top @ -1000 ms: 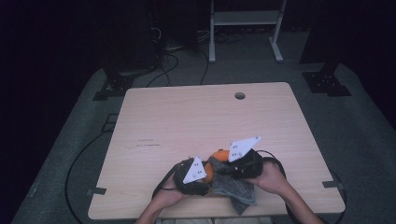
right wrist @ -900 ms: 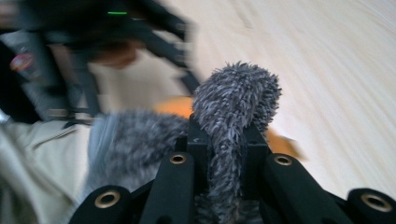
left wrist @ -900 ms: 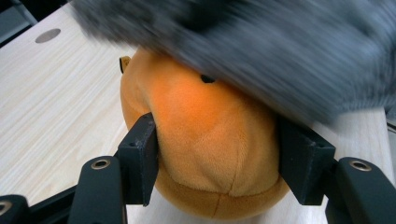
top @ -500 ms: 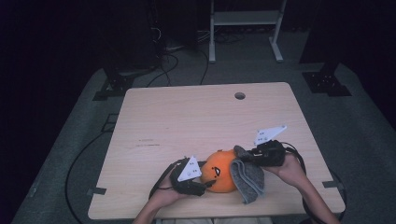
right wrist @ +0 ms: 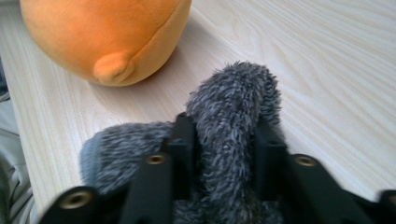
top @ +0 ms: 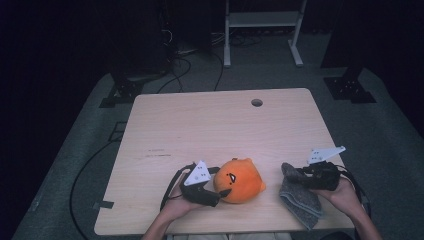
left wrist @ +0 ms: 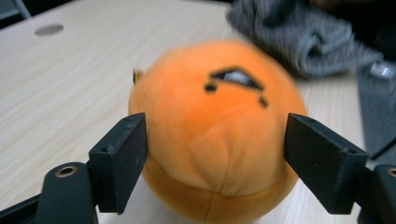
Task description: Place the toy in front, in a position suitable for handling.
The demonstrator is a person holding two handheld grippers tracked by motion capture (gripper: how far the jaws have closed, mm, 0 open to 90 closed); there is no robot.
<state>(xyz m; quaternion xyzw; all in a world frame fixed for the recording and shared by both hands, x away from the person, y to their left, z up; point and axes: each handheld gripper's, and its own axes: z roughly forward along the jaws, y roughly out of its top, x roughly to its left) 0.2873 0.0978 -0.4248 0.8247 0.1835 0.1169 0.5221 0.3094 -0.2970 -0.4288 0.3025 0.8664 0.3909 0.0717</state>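
Plush orange toy sits near the table's front edge, soft and light; the left gripper's jaws, just opening, flank its sides without squeezing. Right gripper's jaws, also just opening, pinch a fold of the limp grey cloth; grip bunched pile.

We find no readable text, label, brand or number in these views. Grey plates on left gripper and right gripper carry small dark marks, too small to make out. Faint dark marks on table likewise unreadable.
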